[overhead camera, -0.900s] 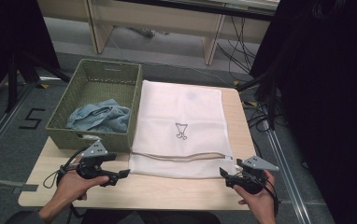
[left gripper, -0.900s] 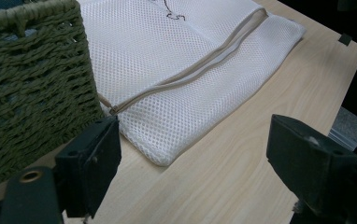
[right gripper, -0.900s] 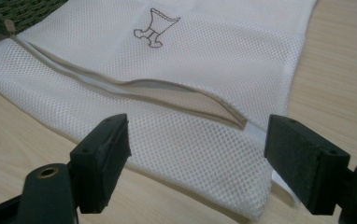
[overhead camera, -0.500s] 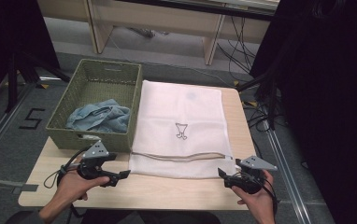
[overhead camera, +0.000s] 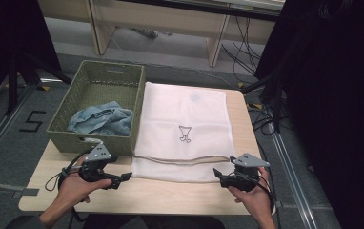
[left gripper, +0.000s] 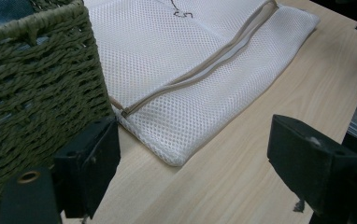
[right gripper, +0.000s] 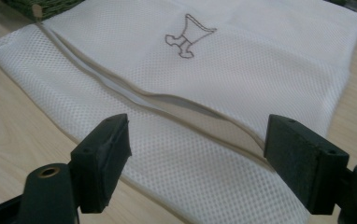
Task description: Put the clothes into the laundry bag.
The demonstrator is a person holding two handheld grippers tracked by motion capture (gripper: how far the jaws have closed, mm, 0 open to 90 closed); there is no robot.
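Both grippers hover, jaws spread, empty: left gripper [overhead camera: 123,178] at 7 o'clock, right gripper [overhead camera: 219,175] at 5 o'clock of the mesh bag [overhead camera: 185,121], flat on the surface [overhead camera: 170,195]. Pinch the upper lip of its gaping zipper [right gripper: 167,106]; lift only one layer.

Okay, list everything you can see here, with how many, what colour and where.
Mesh laundry bag: one, white, flat on the table's middle, zipper near the front edge.
Woven basket: one, olive green, left of the bag.
Cloth: one, blue-grey, crumpled inside the basket.
Table: one, light wood.
Left gripper: one, black, open, at the bag's front left corner.
Right gripper: one, black, open, at the bag's front right corner.
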